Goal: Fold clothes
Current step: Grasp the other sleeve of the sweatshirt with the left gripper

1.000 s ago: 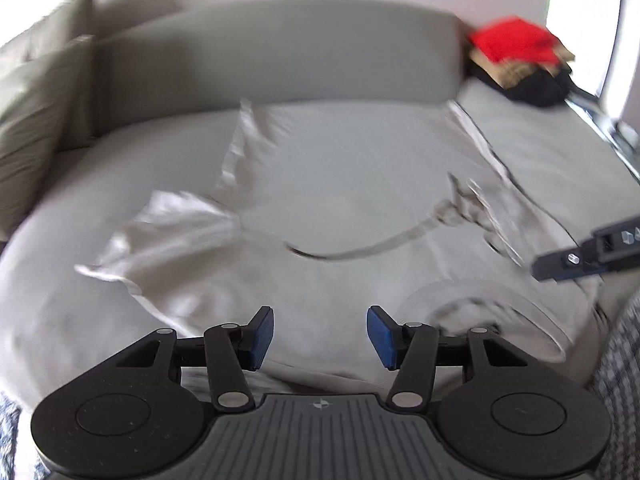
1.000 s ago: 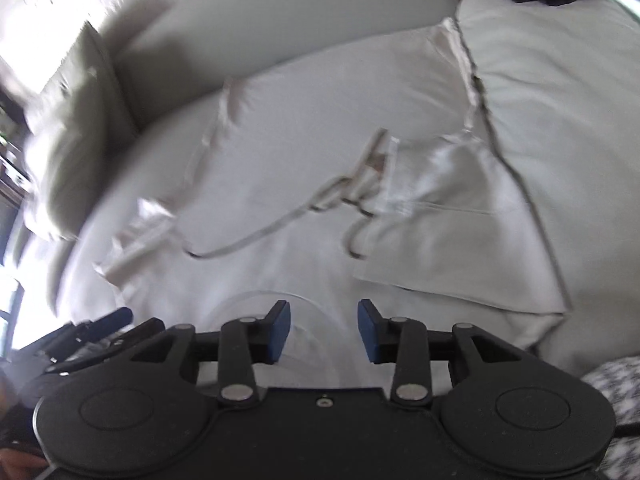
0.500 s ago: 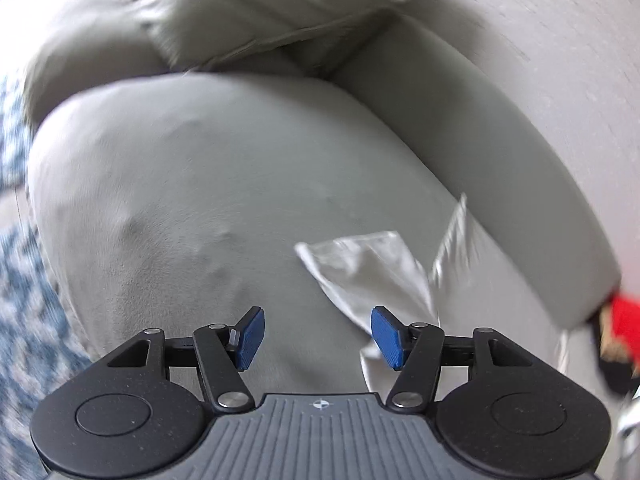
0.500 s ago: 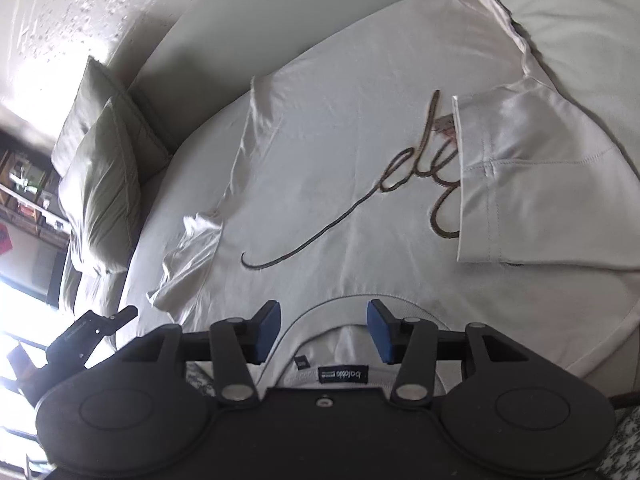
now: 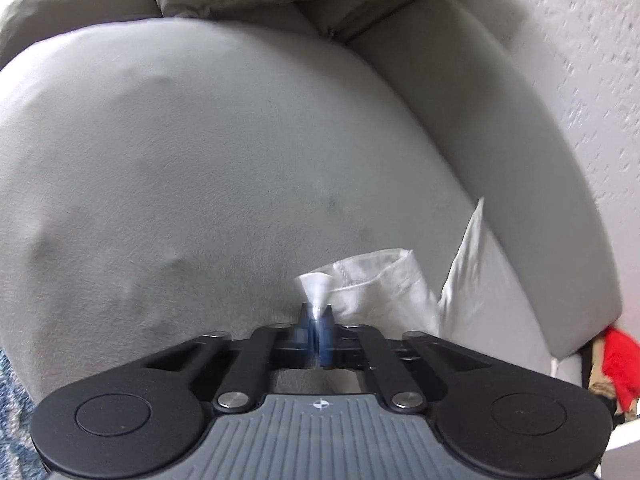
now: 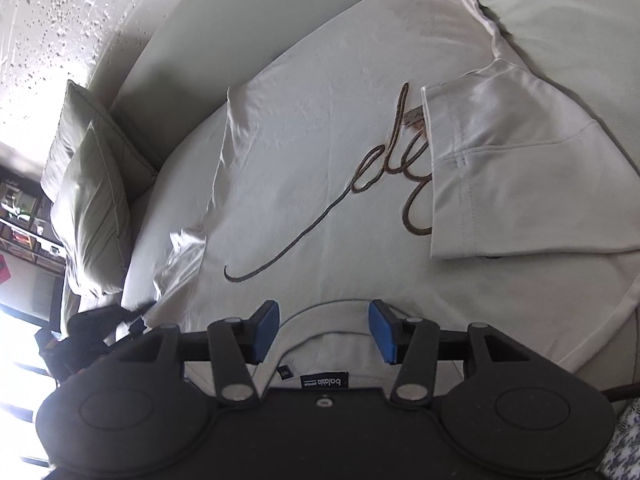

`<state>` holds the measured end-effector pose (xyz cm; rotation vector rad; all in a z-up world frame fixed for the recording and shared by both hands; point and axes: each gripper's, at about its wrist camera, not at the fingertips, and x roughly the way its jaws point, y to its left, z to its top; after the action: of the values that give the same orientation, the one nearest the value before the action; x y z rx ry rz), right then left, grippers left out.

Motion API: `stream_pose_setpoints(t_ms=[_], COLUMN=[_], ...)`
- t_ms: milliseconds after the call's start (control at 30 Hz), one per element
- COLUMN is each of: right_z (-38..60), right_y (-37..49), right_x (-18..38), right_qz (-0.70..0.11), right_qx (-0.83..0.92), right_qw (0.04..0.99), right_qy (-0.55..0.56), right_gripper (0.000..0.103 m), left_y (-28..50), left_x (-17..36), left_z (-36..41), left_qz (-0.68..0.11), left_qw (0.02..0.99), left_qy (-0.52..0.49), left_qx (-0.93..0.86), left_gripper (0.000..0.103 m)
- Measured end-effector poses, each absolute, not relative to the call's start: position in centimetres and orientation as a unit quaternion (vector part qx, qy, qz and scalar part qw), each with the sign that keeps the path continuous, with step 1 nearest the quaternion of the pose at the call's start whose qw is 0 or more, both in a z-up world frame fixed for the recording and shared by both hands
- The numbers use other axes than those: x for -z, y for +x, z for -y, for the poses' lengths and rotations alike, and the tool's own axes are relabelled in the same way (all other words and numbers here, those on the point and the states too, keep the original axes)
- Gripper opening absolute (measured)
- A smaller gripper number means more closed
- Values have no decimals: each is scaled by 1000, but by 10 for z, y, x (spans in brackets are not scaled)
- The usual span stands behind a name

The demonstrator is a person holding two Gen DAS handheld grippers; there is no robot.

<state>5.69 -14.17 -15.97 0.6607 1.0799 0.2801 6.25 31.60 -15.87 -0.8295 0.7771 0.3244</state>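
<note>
A white T-shirt (image 6: 320,152) with brown script lies flat on the grey sofa seat (image 5: 180,152), collar toward me. Its right sleeve (image 6: 520,184) is folded in over the chest. My left gripper (image 5: 317,320) is shut on the hem of the crumpled left sleeve (image 5: 372,284), and a small cone of cloth stands up between its blue pads. In the right wrist view the left gripper (image 6: 142,308) shows dark at that sleeve (image 6: 180,256). My right gripper (image 6: 324,330) hangs open just above the collar (image 6: 328,308), near the neck label (image 6: 324,382), gripping nothing.
Two grey-green pillows (image 6: 92,200) lean at the sofa's left end against the backrest (image 5: 500,152). A pile of red and dark clothes (image 5: 618,360) sits at the sofa's far end. A textured wall (image 6: 60,20) runs behind. Patterned rug (image 5: 12,400) shows below the seat's edge.
My left gripper swung left from the shirt's middle to the left sleeve, rolled, and shut on its hem. The right gripper's jaws widened and it sank a little toward the collar.
</note>
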Motion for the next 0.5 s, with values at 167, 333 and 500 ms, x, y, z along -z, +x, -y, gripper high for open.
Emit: stream_pose_setpoints(t_ms=[167,333,500], right_z=[162,189,208], right_y=[49,38,31], right_x=[153,152,150], right_qz=[-480,-457,-441], right_qx=[-124,-111,-103], right_qw=[803,803,803], right_qy=[332,366,388], right_gripper=[50,50,51], left_y=[69,67,49], left_x=[112,60,75], left_z=[-286,-193,-75], left_qz=[-342,-293,-313], left_qw=[881,948,940], left_qy=[-292,-85,131], left_qx=[-148,-90,24], left_gripper=[0,0,0])
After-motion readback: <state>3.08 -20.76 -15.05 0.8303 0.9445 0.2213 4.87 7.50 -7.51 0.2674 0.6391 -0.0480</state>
